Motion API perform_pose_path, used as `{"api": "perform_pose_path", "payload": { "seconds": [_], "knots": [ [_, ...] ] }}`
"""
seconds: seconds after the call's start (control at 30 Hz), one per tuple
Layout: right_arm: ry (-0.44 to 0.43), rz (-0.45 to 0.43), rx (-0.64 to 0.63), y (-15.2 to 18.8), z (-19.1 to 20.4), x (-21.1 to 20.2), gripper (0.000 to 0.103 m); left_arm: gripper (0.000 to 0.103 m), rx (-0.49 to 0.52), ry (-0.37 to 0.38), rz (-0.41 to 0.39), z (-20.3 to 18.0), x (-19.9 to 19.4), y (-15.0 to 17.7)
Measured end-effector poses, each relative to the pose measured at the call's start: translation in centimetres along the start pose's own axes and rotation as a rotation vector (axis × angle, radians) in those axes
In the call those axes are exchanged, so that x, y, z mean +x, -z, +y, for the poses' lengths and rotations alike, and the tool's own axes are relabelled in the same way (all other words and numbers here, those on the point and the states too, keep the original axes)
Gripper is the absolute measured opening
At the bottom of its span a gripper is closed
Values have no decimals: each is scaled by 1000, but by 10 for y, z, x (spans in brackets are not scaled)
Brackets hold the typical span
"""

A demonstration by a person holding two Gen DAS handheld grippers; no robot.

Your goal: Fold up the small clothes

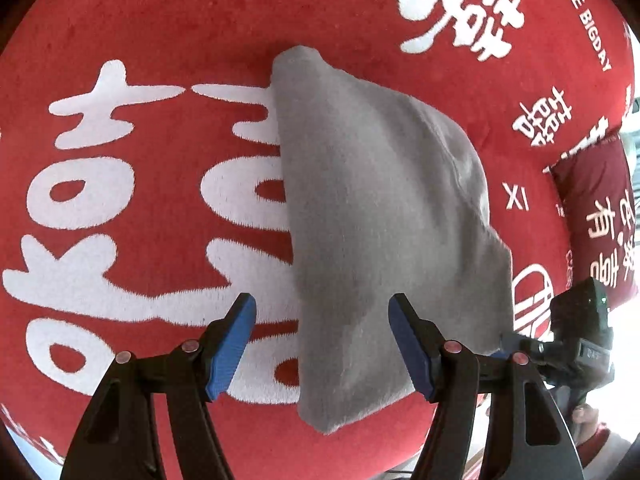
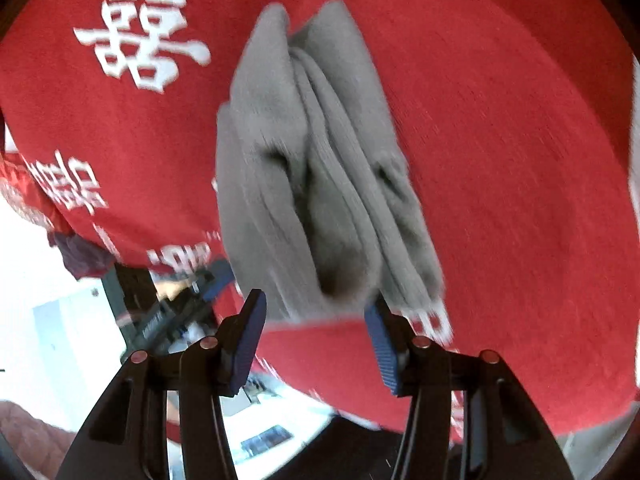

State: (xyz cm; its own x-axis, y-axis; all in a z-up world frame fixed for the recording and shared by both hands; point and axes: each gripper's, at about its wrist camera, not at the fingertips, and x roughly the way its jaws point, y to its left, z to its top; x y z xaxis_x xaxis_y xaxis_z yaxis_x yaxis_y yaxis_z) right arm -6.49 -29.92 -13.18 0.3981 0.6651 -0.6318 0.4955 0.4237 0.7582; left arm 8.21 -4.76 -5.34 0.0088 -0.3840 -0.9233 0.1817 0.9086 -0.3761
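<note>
Two claws (image 1: pixel 322 346) (image 2: pixel 316 344), one grey garment (image 1: pixel 376 216) (image 2: pixel 320 168)

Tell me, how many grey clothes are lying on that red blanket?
1. A single folded grey garment lies on the red blanket, just ahead of both grippers' open blue fingers; the right wrist view shows its stacked layers. Anything beneath it would be hidden.
</note>
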Motion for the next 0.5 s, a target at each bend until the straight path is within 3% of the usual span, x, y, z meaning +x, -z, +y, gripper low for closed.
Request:
{"api": "perform_pose_path", "payload": {
  "seconds": [0.03, 0.07, 0.13, 0.3, 0.4, 0.5],
  "knots": [
    [-9, -25, 14, -5, 1, 2, 55, 70, -6, 5, -3, 0, -1, -2],
    [-9, -42, 40, -9, 1, 4, 47, 70, -5, 11, -11, -2, -2, -4],
    [15, -53, 48, -12, 3, 7, 13, 70, 12, 15, -26, -7, -8, -7],
    [120, -100, -97, 1, 30, -11, 12, 70, 97, 13, -37, -29, -8, -2],
    [190, -97, -62, 10, 7, -12, 12, 70, 153, -35, 14, -38, 18, 20],
    [212, -53, -32, 12, -13, -1, 12, 70, 121, -52, 77, -32, 36, 37]
  ]
}}
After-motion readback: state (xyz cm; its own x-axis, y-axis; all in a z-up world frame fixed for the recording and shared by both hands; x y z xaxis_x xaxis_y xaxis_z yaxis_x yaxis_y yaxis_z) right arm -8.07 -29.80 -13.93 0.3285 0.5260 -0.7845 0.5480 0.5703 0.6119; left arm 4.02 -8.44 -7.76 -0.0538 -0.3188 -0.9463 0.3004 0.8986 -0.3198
